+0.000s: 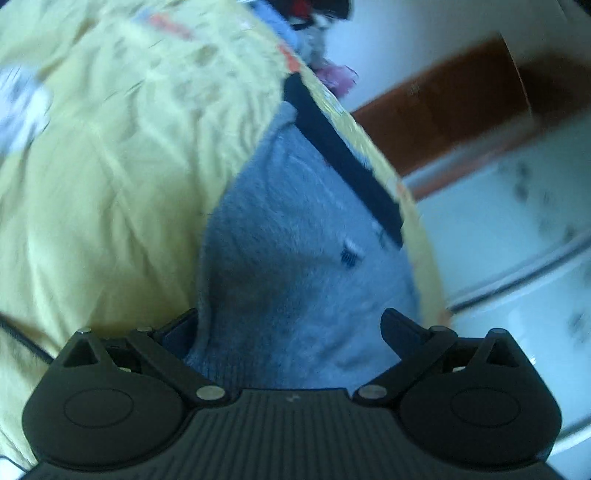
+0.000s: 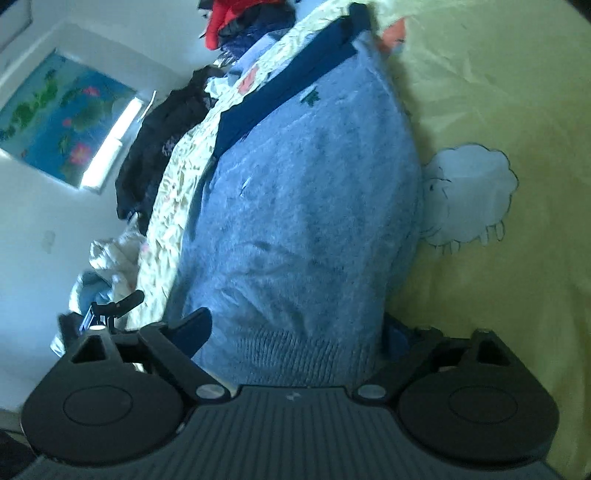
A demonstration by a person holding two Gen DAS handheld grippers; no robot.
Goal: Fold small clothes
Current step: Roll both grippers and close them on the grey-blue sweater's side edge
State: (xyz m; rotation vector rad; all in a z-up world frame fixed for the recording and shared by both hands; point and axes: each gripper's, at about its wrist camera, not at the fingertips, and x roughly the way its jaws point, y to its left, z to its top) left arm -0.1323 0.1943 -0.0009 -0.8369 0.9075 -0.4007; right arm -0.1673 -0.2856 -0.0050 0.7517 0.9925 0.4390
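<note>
A blue-grey knitted sweater (image 1: 295, 258) with a dark navy band (image 1: 343, 158) lies on a yellow bedsheet (image 1: 110, 184). Its ribbed hem reaches in between the fingers of my left gripper (image 1: 291, 325), whose jaws stand wide apart. The left finger is partly hidden behind the knit's edge. In the right wrist view the same sweater (image 2: 303, 221) runs away from me, its navy band (image 2: 280, 92) at the far end. My right gripper (image 2: 295, 328) straddles the ribbed hem with its jaws wide, and the fabric covers part of the right finger.
The yellow sheet (image 2: 498, 92) carries a printed sheep (image 2: 469, 192) just right of the sweater. A black garment (image 2: 155, 147) and red clothes (image 2: 221, 22) are heaped past the bed's edge. Brown wooden furniture (image 1: 461, 96) and a wall picture (image 2: 62, 118) stand beyond.
</note>
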